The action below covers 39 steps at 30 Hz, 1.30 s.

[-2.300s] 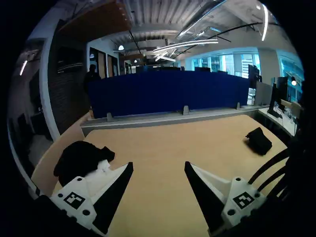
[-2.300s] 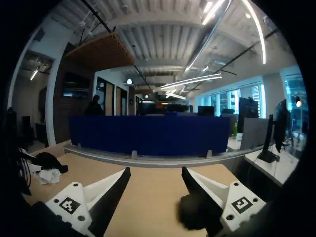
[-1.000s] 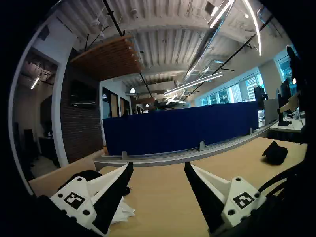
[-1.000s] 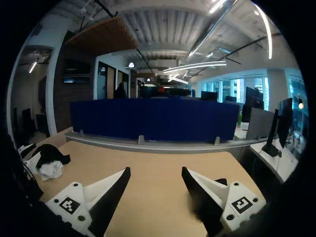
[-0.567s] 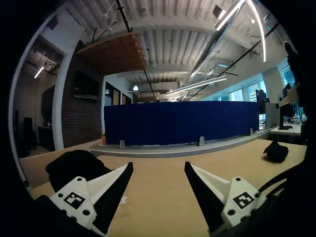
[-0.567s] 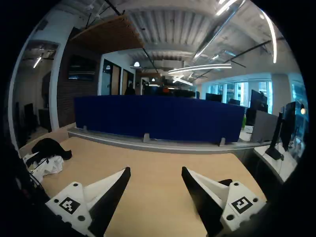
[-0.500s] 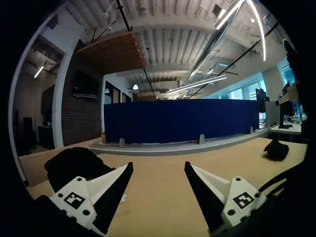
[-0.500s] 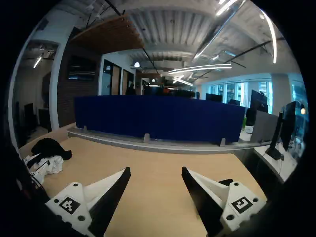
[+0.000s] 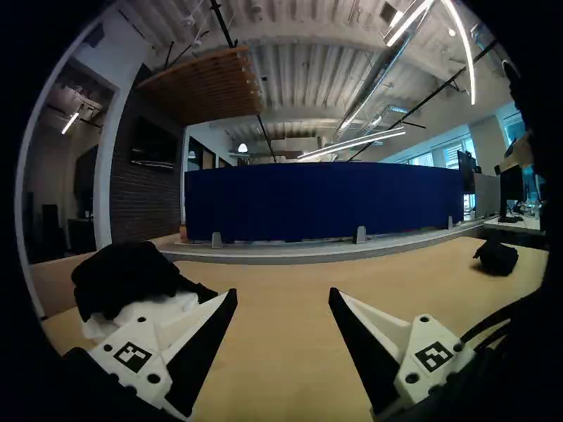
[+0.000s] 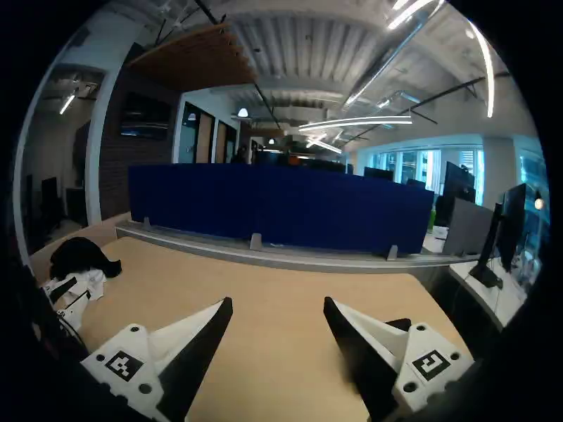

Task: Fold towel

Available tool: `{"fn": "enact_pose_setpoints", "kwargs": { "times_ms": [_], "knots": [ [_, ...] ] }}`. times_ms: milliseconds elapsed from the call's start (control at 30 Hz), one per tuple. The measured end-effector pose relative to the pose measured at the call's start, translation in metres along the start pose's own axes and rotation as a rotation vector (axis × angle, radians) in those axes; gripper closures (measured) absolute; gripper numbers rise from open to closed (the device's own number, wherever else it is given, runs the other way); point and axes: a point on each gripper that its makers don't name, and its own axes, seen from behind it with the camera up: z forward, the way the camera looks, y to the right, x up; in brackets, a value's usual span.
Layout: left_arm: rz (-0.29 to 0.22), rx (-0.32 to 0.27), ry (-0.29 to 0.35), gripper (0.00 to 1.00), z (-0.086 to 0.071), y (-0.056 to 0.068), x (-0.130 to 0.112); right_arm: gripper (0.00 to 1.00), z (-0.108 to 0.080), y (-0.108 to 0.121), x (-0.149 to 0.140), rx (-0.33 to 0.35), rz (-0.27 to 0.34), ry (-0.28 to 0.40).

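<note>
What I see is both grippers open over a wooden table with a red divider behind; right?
No: the divider is blue, not red, as the left gripper view shows. The left gripper and right gripper are indeed open over the wooden table.

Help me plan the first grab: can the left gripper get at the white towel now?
Probably yes: the left gripper is open, and the white towel lies close beside its left finger on the table, though a black cloth partly covers it.
</note>
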Motion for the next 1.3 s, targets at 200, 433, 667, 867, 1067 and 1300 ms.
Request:
{"fn": "enact_pose_setpoints", "kwargs": {
  "times_ms": [200,433,667,867,1067,1300],
  "knots": [
    [0.003,-0.003,-0.005,0.03,-0.001,0.003,-0.005,0.00,-0.003,0.005,-0.001,-0.004,0.003,0.001],
    [-0.009,-0.006,-0.008,0.03,-0.001,0.002,-0.008,0.00,-0.002,0.009,-0.001,-0.005,0.003,-0.001],
    [-0.031,-0.014,-0.010,0.03,-0.001,0.000,-0.009,0.00,-0.004,0.013,0.000,-0.007,0.008,0.004],
    [-0.030,-0.014,-0.012,0.03,-0.002,0.000,-0.010,0.00,-0.009,0.023,0.006,-0.012,0.033,0.021],
    [-0.029,-0.014,-0.012,0.03,-0.002,0.001,-0.009,0.00,-0.020,0.044,0.019,-0.023,0.050,0.060],
    [-0.030,-0.014,-0.011,0.03,-0.002,0.000,-0.009,0.00,-0.033,0.073,0.037,-0.055,0.065,0.125]
  ]
}}
